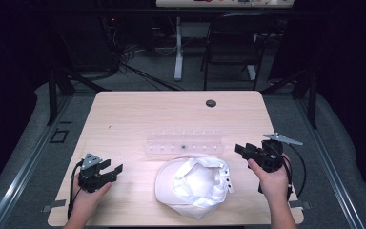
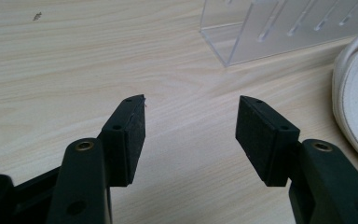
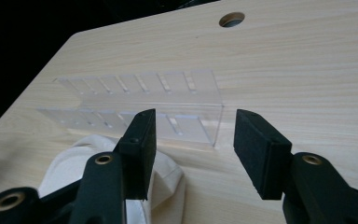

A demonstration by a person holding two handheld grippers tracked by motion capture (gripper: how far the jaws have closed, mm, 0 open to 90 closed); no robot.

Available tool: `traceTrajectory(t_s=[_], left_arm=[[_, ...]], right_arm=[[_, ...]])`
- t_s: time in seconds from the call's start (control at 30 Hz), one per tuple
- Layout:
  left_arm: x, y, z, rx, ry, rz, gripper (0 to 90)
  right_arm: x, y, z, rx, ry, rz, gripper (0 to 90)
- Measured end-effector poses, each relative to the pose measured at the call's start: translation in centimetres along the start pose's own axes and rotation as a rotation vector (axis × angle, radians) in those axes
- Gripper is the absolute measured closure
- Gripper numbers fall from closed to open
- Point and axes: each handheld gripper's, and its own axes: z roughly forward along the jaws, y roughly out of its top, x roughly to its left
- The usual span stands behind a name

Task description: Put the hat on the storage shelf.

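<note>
My left gripper (image 1: 106,171), right gripper (image 1: 251,152): jaws wide apart, holding nothing. White fabric cap (image 1: 195,183) lies upturned between them, touching clear slotted acrylic rack (image 1: 183,142). Risk: soft cloth bunches, snags rack, drags it across pale wooden table (image 1: 138,109).

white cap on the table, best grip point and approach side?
Probably the back edge by the strap. The white cap lies upside down, opening up, so its soft rim stands free there, and the snap strap faces the right gripper, whose jaws are open. Come from the right, one jaw inside the rim, one outside. The brim lies flat on the table, harder to pinch.
</note>
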Motion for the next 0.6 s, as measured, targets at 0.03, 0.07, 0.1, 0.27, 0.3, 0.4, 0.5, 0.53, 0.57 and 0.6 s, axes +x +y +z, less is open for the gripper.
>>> traceTrajectory(t_s=[0.03, 0.07, 0.1, 0.27, 0.3, 0.4, 0.5, 0.53, 0.57, 0.6], left_arm=[[-0.1, 0.0, -0.1, -0.007, 0.004, 0.001, 43.3], [-0.1, 0.0, -0.1, -0.007, 0.004, 0.001, 43.3], [-0.1, 0.0, -0.1, -0.013, 0.005, 0.001, 43.3], [-0.3, 0.0, -0.2, -0.027, 0.008, 0.026, 42.4], [-0.4, 0.0, -0.2, -0.028, 0.004, 0.029, 42.2], [-0.6, 0.0, -0.4, -0.035, 0.008, 0.038, 42.2], [-0.6, 0.0, -0.5, -0.037, -0.003, 0.037, 42.2], [-0.6, -0.1, -0.5, -0.033, -0.002, 0.037, 42.2], [-0.5, -0.1, -0.5, -0.03, -0.002, 0.035, 42.3], [-0.5, -0.1, -0.5, -0.03, -0.002, 0.035, 42.4]], right_arm=[[0.0, 0.0, 0.1, 0.003, 0.008, 0.005, 48.9], [0.0, 0.0, 0.1, 0.003, 0.008, 0.005, 48.9], [0.1, 0.0, 0.1, 0.013, 0.019, 0.008, 48.5], [1.0, 0.5, -0.5, 0.017, 0.062, 0.002, 47.7], [1.2, 0.5, -0.6, 0.02, 0.071, -0.003, 47.5], [1.5, 0.4, -0.8, 0.036, 0.09, -0.014, 46.8], [1.3, 0.2, -0.9, 0.074, 0.155, 0.015, 45.9], [1.1, 0.0, -0.8, 0.096, 0.172, 0.025, 45.6], [1.0, -0.1, -0.8, 0.108, 0.18, 0.031, 45.5], [1.0, -0.1, -0.8, 0.108, 0.18, 0.031, 45.5]])
